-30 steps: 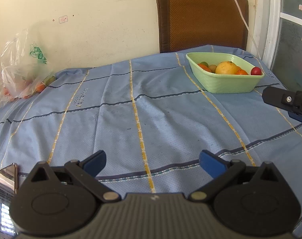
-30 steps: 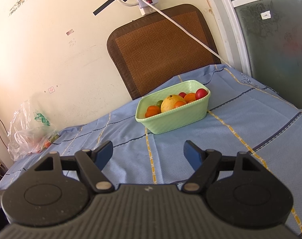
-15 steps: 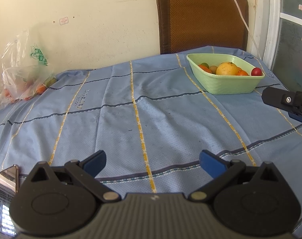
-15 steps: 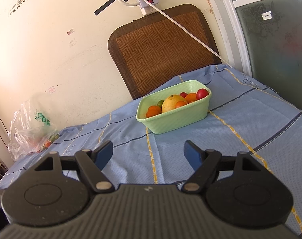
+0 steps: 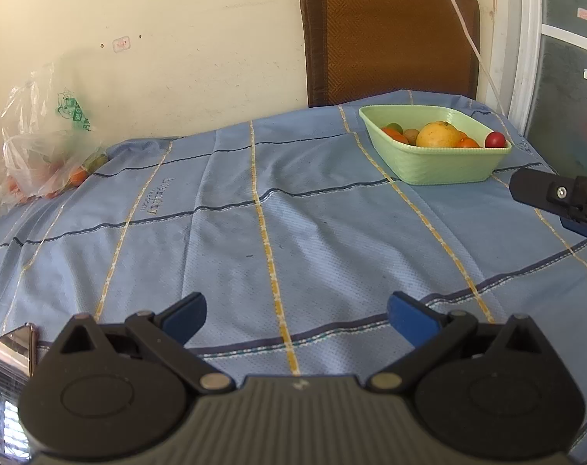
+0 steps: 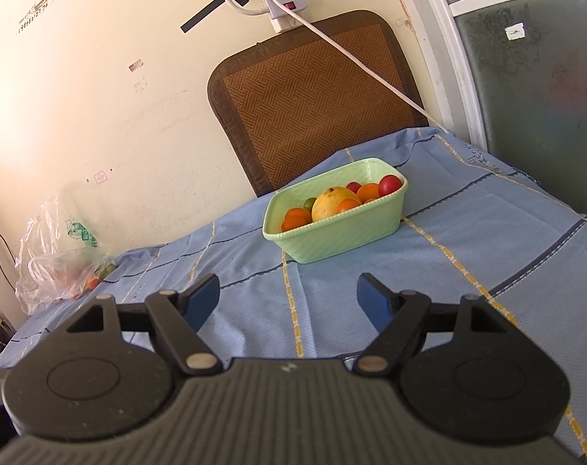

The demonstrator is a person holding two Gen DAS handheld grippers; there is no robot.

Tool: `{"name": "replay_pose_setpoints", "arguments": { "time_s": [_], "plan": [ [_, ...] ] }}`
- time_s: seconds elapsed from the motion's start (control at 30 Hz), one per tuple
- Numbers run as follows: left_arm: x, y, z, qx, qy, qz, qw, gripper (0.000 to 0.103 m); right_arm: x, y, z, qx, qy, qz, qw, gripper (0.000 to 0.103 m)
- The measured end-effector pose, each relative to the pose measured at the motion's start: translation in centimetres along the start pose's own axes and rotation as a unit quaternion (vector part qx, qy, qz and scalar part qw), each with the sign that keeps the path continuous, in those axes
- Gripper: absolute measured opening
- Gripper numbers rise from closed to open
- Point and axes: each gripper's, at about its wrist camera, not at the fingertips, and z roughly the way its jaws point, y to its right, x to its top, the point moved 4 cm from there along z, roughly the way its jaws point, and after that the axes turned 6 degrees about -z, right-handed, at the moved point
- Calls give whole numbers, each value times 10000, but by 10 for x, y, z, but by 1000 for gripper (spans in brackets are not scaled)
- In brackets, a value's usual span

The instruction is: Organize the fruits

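Observation:
A pale green basket (image 5: 444, 164) (image 6: 344, 236) stands at the far right of the blue tablecloth. It holds a large yellow-orange fruit (image 5: 437, 134) (image 6: 334, 203), small oranges (image 6: 295, 219), red round fruits (image 5: 494, 140) (image 6: 389, 185) and a green one. A clear plastic bag (image 5: 37, 151) (image 6: 57, 267) with more small fruits lies at the far left by the wall. My left gripper (image 5: 296, 316) hovers open over the near cloth, nothing between its fingers. My right gripper (image 6: 289, 302) is open and empty, short of the basket; part of it (image 5: 561, 197) shows at the left wrist view's right edge.
A chair back (image 5: 390, 35) (image 6: 313, 104) with a brown woven mat stands behind the table. A white cable and power strip (image 6: 282, 4) hang on the wall above it. A shiny phone-like object (image 5: 10, 360) lies at the near left edge. A glass door frame (image 6: 444, 58) is on the right.
Almost nothing moved. The left wrist view shifted very slightly; both grippers stay open and empty.

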Motion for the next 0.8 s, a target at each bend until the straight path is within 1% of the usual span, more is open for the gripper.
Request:
{"name": "replay_pose_setpoints", "arguments": {
  "time_s": [0.67, 0.73, 0.8],
  "plan": [
    [-1, 13, 6, -123, -115, 75, 9998, 103, 0, 10, -1, -31, 10, 52, 10000, 80],
    [0, 13, 7, -191, -125, 57, 9997, 103, -1, 12, 0, -31, 4, 55, 10000, 80],
    [1, 14, 6, -295, -123, 33, 9995, 103, -1, 12, 0, -19, -7, 32, 10000, 76]
  ]
}}
